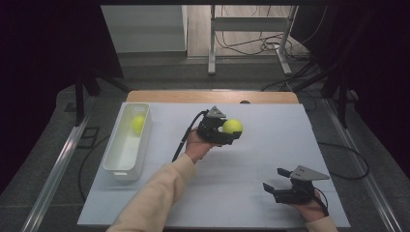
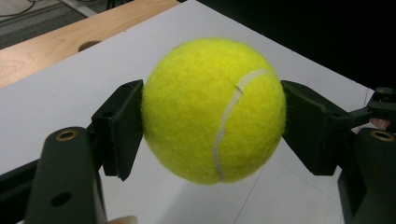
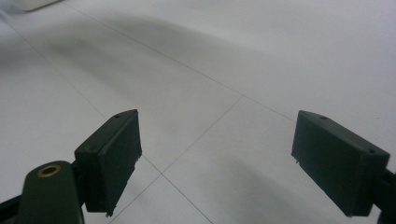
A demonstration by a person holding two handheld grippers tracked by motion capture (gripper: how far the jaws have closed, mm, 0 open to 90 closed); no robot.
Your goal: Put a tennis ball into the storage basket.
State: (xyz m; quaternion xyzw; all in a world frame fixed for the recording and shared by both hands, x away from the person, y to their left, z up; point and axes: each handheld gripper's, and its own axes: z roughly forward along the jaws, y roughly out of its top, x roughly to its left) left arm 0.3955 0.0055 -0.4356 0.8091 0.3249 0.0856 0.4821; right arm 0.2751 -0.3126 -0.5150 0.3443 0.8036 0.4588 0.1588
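Observation:
A yellow tennis ball [image 1: 232,126] is clamped in my left gripper [image 1: 230,129], held above the middle of the white table [image 1: 270,159]. In the left gripper view both black pads press the sides of the ball [image 2: 214,109], which hangs clear of the surface. A second tennis ball [image 1: 138,124] lies in the far end of the white bin [image 1: 121,166] at the left. My right gripper [image 1: 273,181] rests near the front right of the table, jaws wide apart with nothing between them; its own view shows my right gripper [image 3: 217,163] over bare tabletop.
A wooden strip [image 1: 212,96] runs along the table's far edge. Cables and metal table legs [image 1: 251,46] stand on the floor beyond. The person's cream sleeve [image 1: 154,198] reaches in from the bottom.

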